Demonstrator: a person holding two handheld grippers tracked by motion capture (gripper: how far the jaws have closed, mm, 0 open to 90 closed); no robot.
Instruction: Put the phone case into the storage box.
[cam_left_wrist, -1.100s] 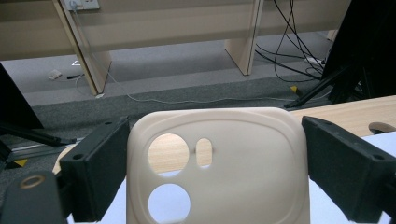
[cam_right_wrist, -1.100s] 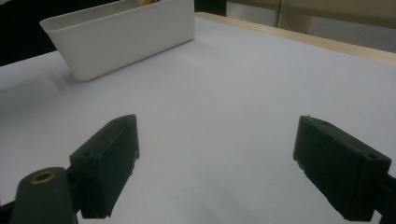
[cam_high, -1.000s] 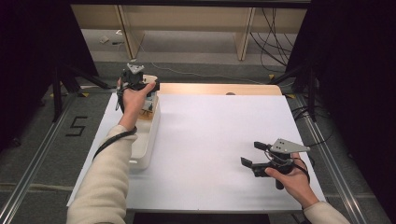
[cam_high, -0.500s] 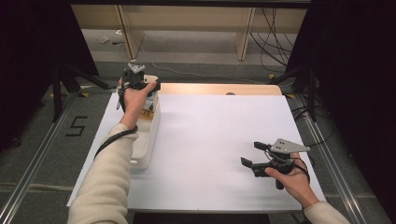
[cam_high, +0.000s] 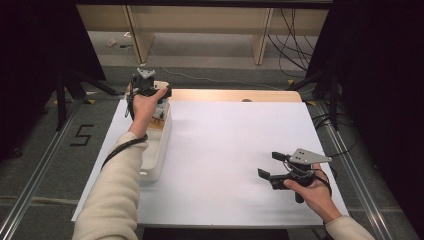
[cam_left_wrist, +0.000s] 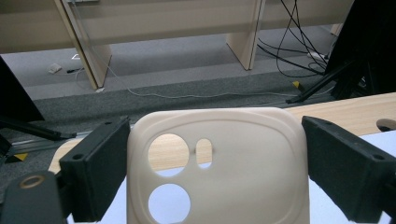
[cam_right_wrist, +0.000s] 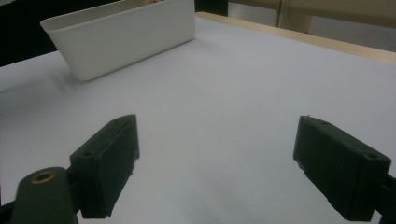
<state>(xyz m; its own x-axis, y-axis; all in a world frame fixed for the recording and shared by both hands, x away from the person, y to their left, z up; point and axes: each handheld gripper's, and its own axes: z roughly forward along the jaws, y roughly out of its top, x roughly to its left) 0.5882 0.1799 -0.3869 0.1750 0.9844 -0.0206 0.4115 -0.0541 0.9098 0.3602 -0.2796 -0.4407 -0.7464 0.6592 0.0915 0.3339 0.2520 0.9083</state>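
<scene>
Left gripper view shows a cream phone case (cam_left_wrist: 219, 168) standing between the jaws of the left tool (cam_left_wrist: 219, 177). The left jaw looks to touch the case's edge, while a gap shows at the right jaw, so I cannot tell whether the tool is clenched on it. The case has two round holes and a small slot near its top. It looks light, thin and somewhat flexible, probably soft rubbery plastic, so it should bend rather than break. Its smooth skin could slip under a loose pinch. The best hold is likely across its two long side edges, below the holes, where the wall is solid.

From the high view, the left tool (cam_high: 146, 87) is raised over the far end of a white bin (cam_high: 156, 150) that sits along the left side of the desk (cam_high: 230, 135). Something small lies in the bin's far end, too unclear to name. The right tool (cam_high: 272, 167) rests released, jaws wide apart, near the desk's front right, well apart from the bin. Nothing stands between them on the white surface.
</scene>
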